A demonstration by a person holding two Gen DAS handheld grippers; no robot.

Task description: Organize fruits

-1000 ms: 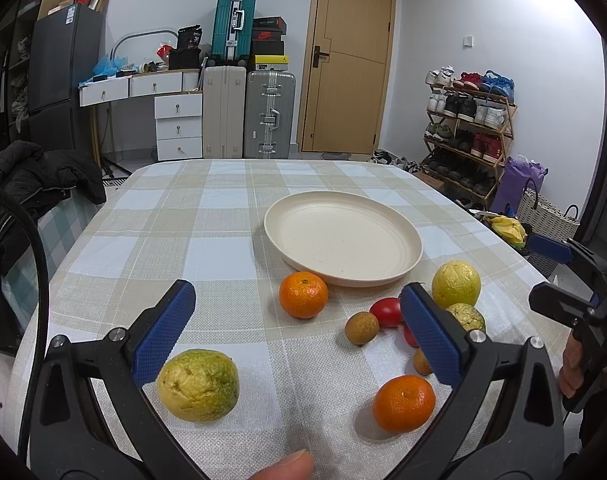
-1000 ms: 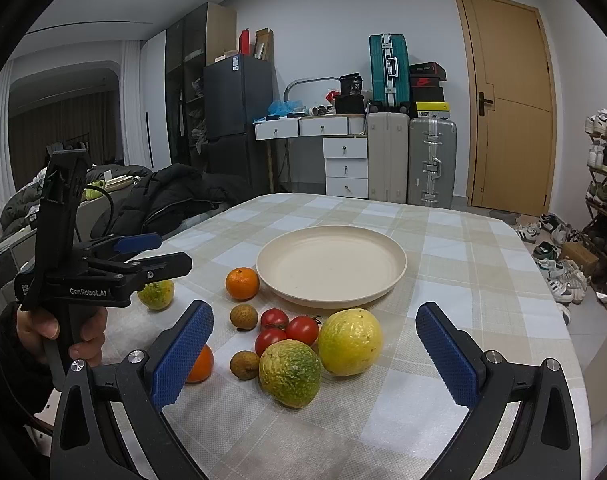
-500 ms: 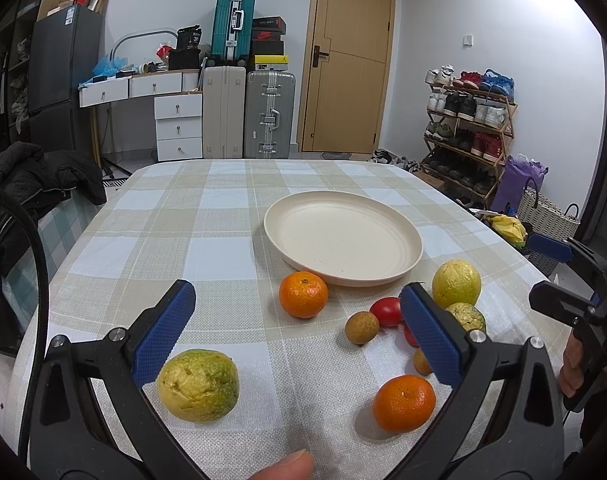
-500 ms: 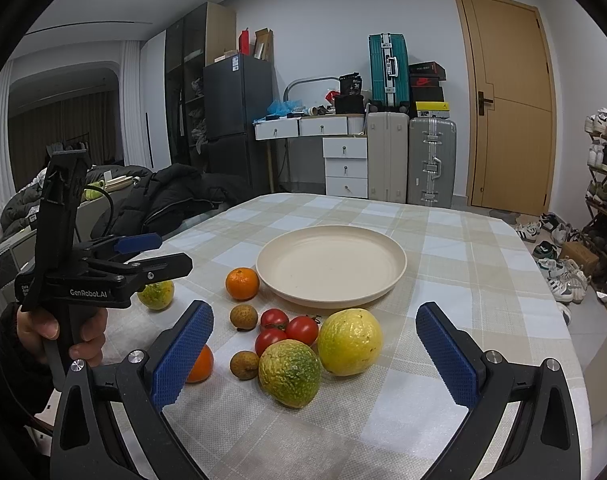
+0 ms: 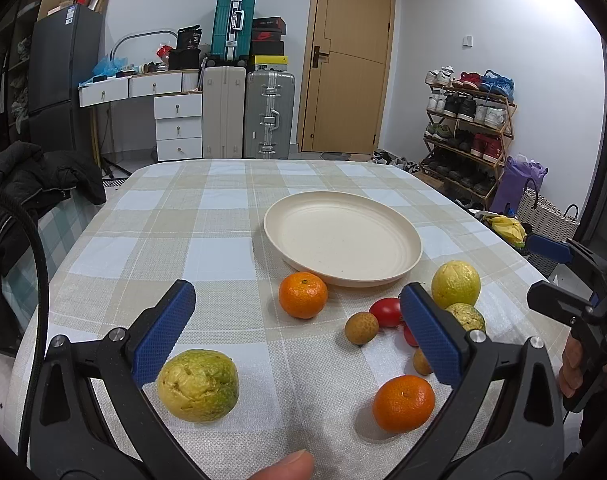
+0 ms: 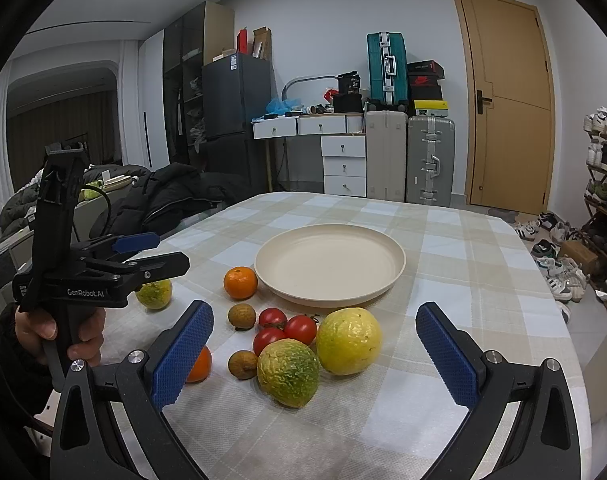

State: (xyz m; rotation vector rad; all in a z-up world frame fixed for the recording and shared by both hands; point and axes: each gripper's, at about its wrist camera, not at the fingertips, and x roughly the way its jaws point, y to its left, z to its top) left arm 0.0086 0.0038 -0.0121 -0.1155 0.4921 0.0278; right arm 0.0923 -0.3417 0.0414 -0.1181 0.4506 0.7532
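Plate [image 6: 329, 268] ahead of both tools bare, every fruit on the desk [image 5: 207, 224], left tool [image 5: 299, 332] and right tool [image 6: 315, 354] gaping wide, nothing sorted yet

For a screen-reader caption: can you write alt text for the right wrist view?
An open right claw hovers over fruit on a checked tablecloth: two yellow-green citrus, three tomatoes, two brown longans and two oranges, before an empty cream plate. A hand holds the open left claw at left.
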